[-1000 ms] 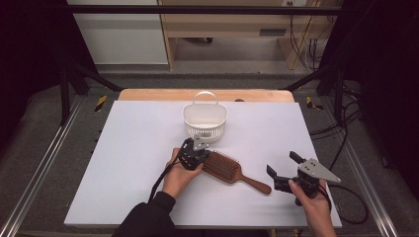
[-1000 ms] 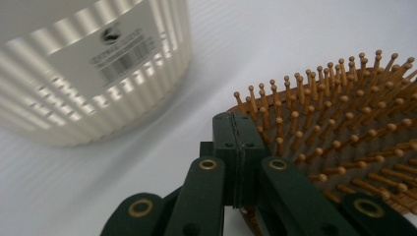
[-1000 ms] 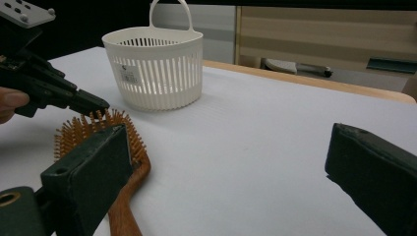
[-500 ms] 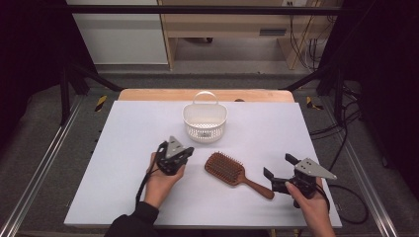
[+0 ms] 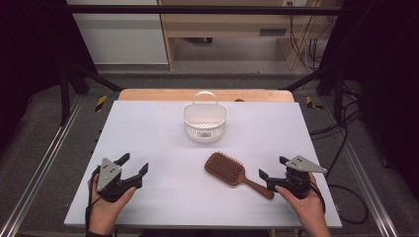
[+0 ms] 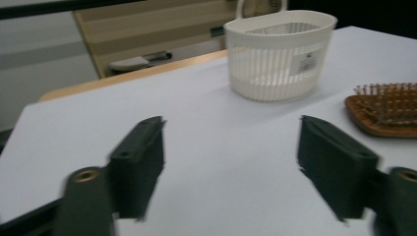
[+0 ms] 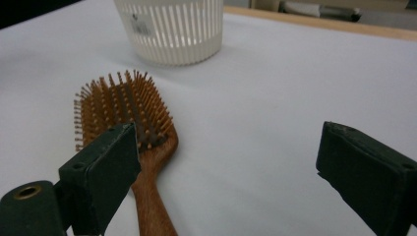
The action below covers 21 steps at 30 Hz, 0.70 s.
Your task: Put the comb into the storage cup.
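Two hand-held grippers: one per hand, both low over the near part of the white table (image 5: pixel 148 123).
Left hand-held gripper (image 5: pixel 132 167): released, jaws just opened wide, nothing between them; sat near the table's front left corner, well apart from the hairbrush.
Left hand (image 5: pixel 106 197): wrapped round the gripper body, grey three-cornered plate on top.
Left gripper view: black jaws spread over bare table; basket ahead, brush head at the right edge.
Right hand-held gripper (image 5: pixel 272 168): released, jaws just eased slightly inward yet wide apart, clasping nothing.
Right gripper view: handle of the brush lay by the left jaw, not pinched; cannot tell whether that jaw touched it.
Right hand (image 5: pixel 306 205): held the gripper near the table's front right.
Hairbrush (image 5: pixel 232 173): wooden paddle type, lay flat on the table, bristles up, head toward the middle, handle end just beside the right gripper.
Basket (image 5: pixel 205 121): white, slotted, upright with handle raised, stood farther back near the centre, apart from the brush.
Table's far edge: strip of bare wood beyond the white cover.
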### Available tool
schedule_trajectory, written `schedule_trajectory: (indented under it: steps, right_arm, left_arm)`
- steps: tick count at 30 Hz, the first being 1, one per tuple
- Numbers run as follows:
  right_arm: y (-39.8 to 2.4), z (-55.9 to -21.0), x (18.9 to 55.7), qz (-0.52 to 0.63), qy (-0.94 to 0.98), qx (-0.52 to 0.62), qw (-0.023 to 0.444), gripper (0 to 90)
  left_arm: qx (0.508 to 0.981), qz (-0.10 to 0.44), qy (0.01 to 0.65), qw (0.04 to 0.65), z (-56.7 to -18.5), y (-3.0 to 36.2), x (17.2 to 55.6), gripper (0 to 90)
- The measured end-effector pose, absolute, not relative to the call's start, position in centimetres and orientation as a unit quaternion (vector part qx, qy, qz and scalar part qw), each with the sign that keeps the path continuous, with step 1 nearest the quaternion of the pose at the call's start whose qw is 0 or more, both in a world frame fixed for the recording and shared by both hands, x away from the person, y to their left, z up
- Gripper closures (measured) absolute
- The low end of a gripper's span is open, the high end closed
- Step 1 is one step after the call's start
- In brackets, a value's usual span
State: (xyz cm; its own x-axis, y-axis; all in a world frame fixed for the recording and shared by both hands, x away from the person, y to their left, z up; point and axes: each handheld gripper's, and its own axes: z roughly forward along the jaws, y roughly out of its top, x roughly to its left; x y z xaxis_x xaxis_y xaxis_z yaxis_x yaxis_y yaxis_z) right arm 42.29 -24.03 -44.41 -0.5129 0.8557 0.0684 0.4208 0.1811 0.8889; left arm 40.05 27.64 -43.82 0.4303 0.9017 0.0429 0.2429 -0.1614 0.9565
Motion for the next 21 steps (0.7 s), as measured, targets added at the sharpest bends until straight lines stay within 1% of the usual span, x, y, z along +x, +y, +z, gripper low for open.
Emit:
schedule_trajectory:
  steps: [2,3,7,10,11,12,19,21]
  right_arm:
    - [-23.8,-44.4,42.5,0.449,0.749,0.435,0.218,8.9]
    - [-23.6,-44.4,42.7,0.434,0.762,0.434,0.207,8.6]
    - [-22.6,-44.5,42.9,0.412,0.784,0.423,0.193,8.4]
    - [-21.8,-44.5,42.9,0.403,0.798,0.405,0.193,9.0]
    - [-21.2,-44.5,42.9,0.394,0.809,0.394,0.186,11.1]
    - [-21.2,-44.5,42.9,0.394,0.809,0.394,0.186,11.1]
    - [-18.7,-45.1,44.0,0.320,0.867,0.362,0.125,16.1]
    - [-17.8,-45.2,44.3,0.292,0.882,0.351,0.117,17.1]
  left_arm:
    - [0.670,0.321,0.439,0.506,-44.0,28.6,39.8,8.9]
    - [0.663,0.324,0.443,0.509,-44.0,28.8,39.9,4.9]
    - [0.640,0.337,0.468,0.509,-44.3,29.6,40.4,5.1]
    - [0.642,0.334,0.466,0.509,-44.4,29.7,40.4,5.3]
    - [0.642,0.333,0.465,0.510,-44.4,29.7,40.4,5.2]
    - [0.644,0.332,0.463,0.510,-44.4,29.7,40.5,5.2]
    - [0.659,0.331,0.452,0.502,-44.7,29.3,40.8,5.1]
    - [0.659,0.334,0.450,0.501,-44.6,29.2,40.8,5.1]
